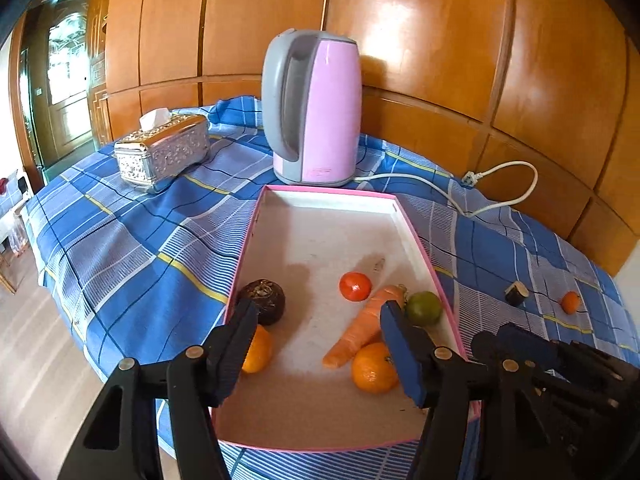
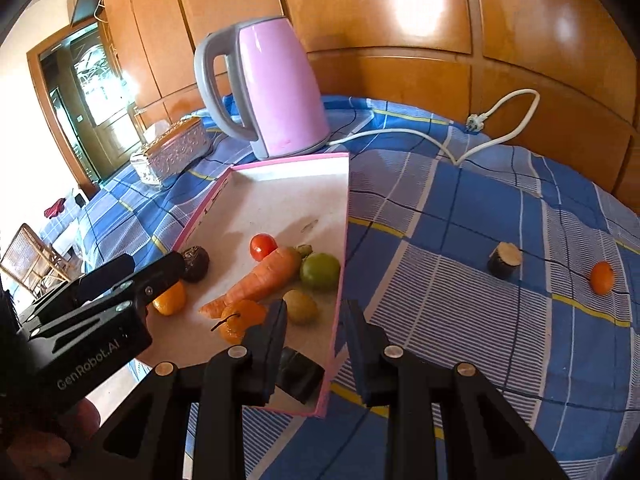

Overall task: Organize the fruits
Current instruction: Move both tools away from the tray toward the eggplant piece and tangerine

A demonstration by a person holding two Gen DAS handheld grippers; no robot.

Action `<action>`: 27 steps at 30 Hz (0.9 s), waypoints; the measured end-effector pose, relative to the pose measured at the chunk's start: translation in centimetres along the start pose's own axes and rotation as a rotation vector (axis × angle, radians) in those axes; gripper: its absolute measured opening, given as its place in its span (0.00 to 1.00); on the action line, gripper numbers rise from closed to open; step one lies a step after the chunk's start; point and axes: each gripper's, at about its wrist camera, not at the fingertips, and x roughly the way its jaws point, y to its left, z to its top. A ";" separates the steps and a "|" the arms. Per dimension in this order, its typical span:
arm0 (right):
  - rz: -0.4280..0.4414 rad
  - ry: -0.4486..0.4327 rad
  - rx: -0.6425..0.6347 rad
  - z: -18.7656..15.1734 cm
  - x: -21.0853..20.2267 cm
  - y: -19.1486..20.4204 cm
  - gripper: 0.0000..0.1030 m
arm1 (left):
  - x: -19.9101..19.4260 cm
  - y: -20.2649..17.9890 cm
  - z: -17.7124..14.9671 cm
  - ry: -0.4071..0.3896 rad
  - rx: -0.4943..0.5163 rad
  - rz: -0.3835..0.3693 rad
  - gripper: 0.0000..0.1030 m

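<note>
A pink-rimmed white tray (image 1: 416,240) (image 2: 342,240) holds a carrot (image 1: 360,328) (image 2: 260,280), a tomato (image 1: 355,286) (image 2: 263,246), a green fruit (image 1: 424,308) (image 2: 320,272), two oranges (image 1: 372,368) (image 1: 258,350), a dark round fruit (image 1: 266,300) (image 2: 196,264), a yellow-green fruit (image 2: 300,306) and a dark block (image 2: 298,372). My left gripper (image 1: 316,344) is open over the tray's near end. My right gripper (image 2: 316,340) is open astride the tray's right rim. A small orange (image 1: 570,303) (image 2: 602,278) and a dark stub (image 1: 516,293) (image 2: 505,260) lie on the cloth at right.
A pink kettle (image 1: 312,108) (image 2: 272,88) stands behind the tray, its white cord (image 1: 500,196) (image 2: 480,136) trailing right. A silver tissue box (image 1: 164,152) (image 2: 172,152) sits at back left. The table has a blue checked cloth (image 1: 140,240) and wood panelling behind.
</note>
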 end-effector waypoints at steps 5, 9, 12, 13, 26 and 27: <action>-0.018 -0.018 0.015 -0.2 -0.7 -0.7 0.29 | -0.1 -0.8 -0.1 0.006 0.018 -0.014 0.63; -0.035 -0.025 0.040 -0.4 -1.1 -1.8 0.29 | -0.1 -1.9 -0.3 0.014 0.046 -0.033 0.63; -0.052 -0.030 0.069 -0.6 -1.4 -2.9 0.29 | -0.1 -2.7 -0.5 0.018 0.066 -0.044 0.63; -0.058 -0.033 0.081 -0.6 -1.5 -3.3 0.29 | 0.0 -3.0 -0.5 0.023 0.073 -0.047 0.63; -0.132 -0.050 0.178 -1.6 -2.9 -8.1 0.29 | 0.9 -6.5 -1.0 0.065 0.147 -0.088 0.64; -0.140 -0.051 0.184 -1.7 -3.0 -8.5 0.29 | 1.0 -6.7 -1.0 0.072 0.151 -0.097 0.64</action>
